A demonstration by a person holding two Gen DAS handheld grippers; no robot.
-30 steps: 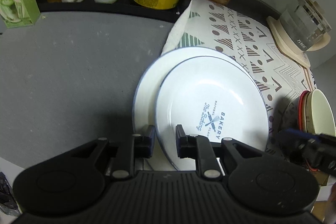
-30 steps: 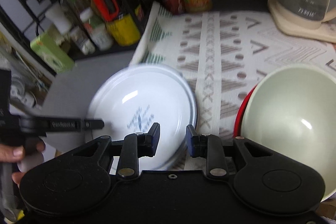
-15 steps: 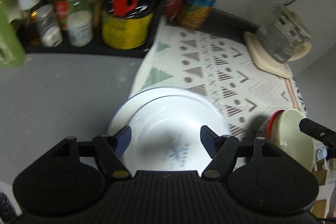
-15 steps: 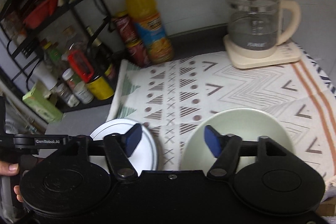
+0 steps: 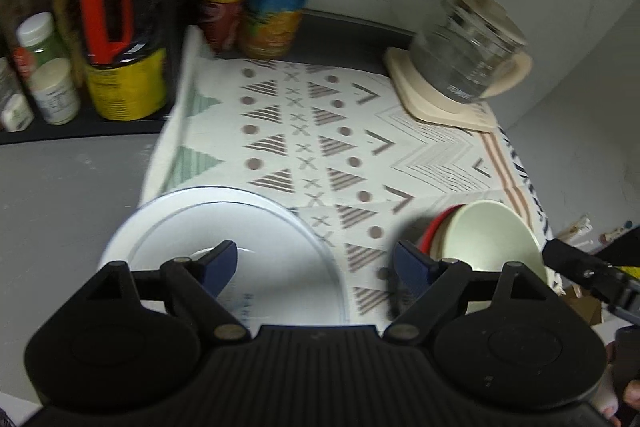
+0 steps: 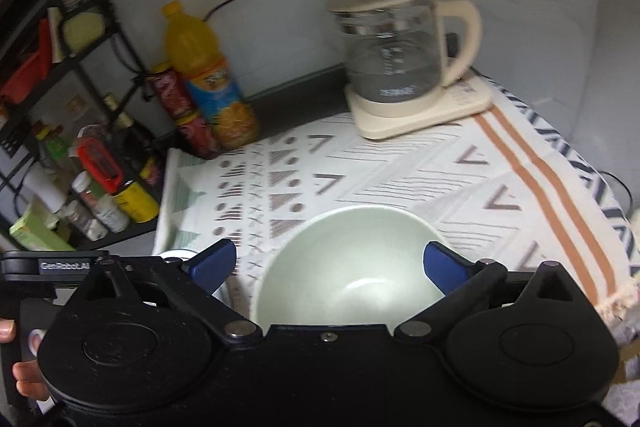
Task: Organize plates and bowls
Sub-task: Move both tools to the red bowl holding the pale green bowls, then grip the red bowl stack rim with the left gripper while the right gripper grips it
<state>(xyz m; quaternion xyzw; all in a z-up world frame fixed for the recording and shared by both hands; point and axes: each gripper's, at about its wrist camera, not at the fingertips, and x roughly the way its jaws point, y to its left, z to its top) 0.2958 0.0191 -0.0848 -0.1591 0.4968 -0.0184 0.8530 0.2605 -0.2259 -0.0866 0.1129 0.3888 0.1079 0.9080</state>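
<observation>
Two stacked white plates (image 5: 276,247) with thin blue rims lie at the left edge of the patterned cloth (image 5: 420,155). My left gripper (image 5: 316,263) hangs above and behind them, open, with nothing between its fingers. To the right, a pale green bowl (image 5: 496,239) is nested in a red one (image 5: 434,229). In the right wrist view the pale green bowl (image 6: 348,263) sits below my right gripper (image 6: 328,263), which is open and holds nothing. A sliver of the plates (image 6: 172,254) shows behind its left finger.
A glass kettle on a cream base (image 6: 400,67) stands at the back right of the cloth. An orange juice bottle (image 6: 208,83) and red cans (image 6: 180,111) stand at the back. A black rack (image 6: 60,107) with jars and bottles fills the left. A person's hand (image 6: 24,383) holds the left gripper.
Both grippers have opened wide and pulled back and up from the dishes. The views now take in more of the cloth, kettle and back wall.
</observation>
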